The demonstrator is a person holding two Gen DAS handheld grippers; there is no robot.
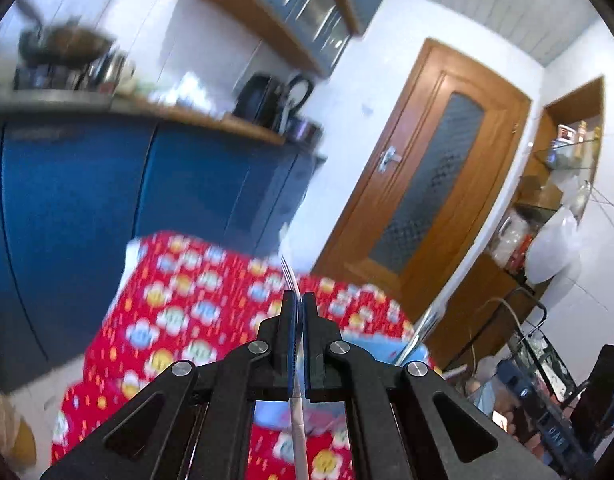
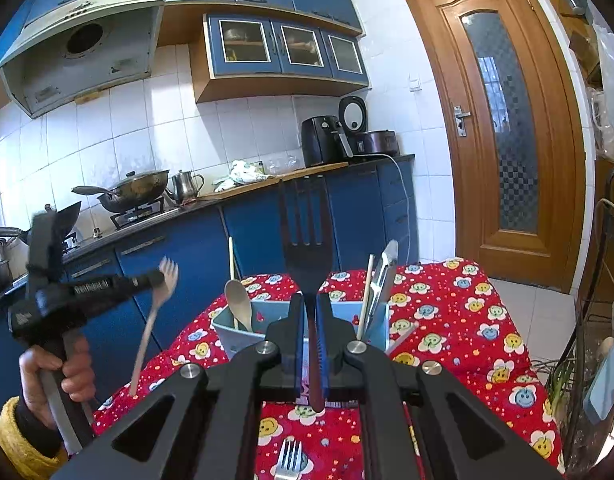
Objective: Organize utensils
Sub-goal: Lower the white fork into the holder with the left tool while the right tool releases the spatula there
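Observation:
My left gripper (image 1: 299, 300) is shut on a pale fork (image 1: 287, 274); its tines stick out past the pads and its handle runs back under the jaws. In the right wrist view that same left gripper (image 2: 159, 280) hangs in the air left of the table, held by a hand, with the fork (image 2: 153, 316) slanting down from it. My right gripper (image 2: 307, 300) is shut on the handle of a black slotted spatula (image 2: 305, 236), which stands upright just in front of a blue utensil holder (image 2: 223, 330). The holder contains a wooden spoon (image 2: 239, 300), metal tongs (image 2: 383, 276) and a chopstick.
A red flowered tablecloth (image 2: 459, 320) covers the table. A metal fork (image 2: 289, 460) lies on it near the front edge. Blue kitchen cabinets (image 2: 179, 264) and a stove with a wok (image 2: 135, 192) stand behind, a wooden door (image 2: 503, 128) to the right.

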